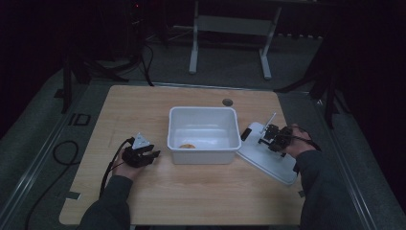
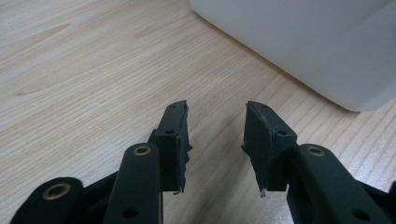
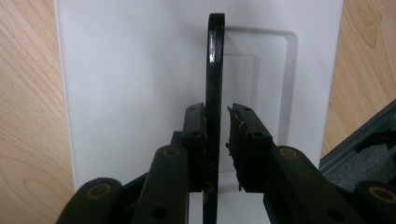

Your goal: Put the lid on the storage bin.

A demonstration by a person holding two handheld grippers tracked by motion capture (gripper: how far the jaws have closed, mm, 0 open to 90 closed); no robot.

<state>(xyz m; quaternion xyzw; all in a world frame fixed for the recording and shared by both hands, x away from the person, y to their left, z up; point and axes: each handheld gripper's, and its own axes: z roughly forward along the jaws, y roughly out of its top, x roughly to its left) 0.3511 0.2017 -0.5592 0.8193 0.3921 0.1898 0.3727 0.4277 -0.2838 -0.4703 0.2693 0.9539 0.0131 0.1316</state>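
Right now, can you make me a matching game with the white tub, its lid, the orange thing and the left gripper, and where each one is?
Things:
1. white tub
2. white lid
3. small orange thing
4. left gripper

Places:
A. lying to the right of the tub
B. left of the tub, jaws apart with nothing between them
C. in the middle of the table
D. inside the tub, on its bottom

Pairs: 1-C, 2-A, 3-D, 4-B
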